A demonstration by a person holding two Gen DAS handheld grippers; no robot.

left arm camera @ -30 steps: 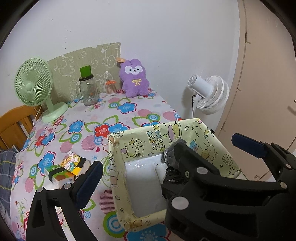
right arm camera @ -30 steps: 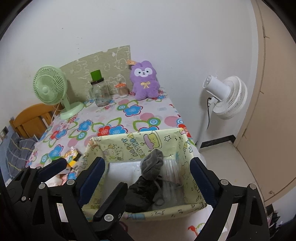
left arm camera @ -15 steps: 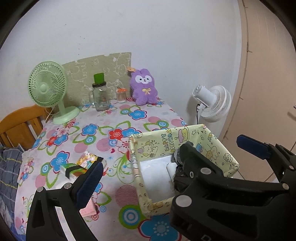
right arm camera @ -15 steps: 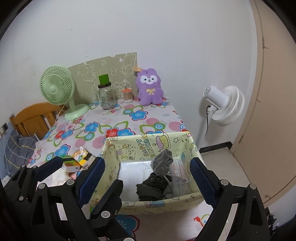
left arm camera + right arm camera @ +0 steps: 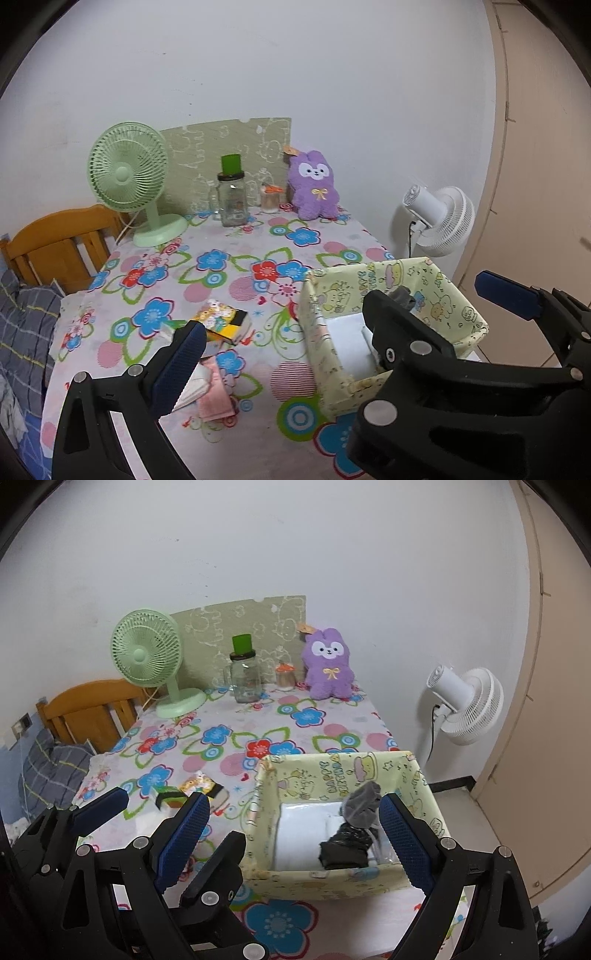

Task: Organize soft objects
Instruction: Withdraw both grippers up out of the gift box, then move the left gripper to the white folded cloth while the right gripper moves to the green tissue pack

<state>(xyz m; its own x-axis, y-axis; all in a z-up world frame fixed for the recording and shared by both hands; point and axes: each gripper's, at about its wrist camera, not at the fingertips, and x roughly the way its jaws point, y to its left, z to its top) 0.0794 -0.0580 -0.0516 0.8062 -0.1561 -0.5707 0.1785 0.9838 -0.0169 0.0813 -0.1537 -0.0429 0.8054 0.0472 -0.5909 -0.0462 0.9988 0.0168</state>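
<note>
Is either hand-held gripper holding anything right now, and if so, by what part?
Nothing is held. The left hand-held gripper and right hand-held gripper both stand open and empty above the table, near the yellow box.

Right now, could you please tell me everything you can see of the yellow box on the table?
The yellow box is open-topped, its walls wrapped in pale yellow cartoon-print paper. It stands upright near the table's front right corner. Inside lie white folded packs, a grey sock and a crumpled black bag. Neither gripper touches it.

Green desk fan [image 5: 127,177] beside glass jar [image 5: 232,199]; white fan [image 5: 467,705] off table; wooden chair [image 5: 59,247] left.
</note>
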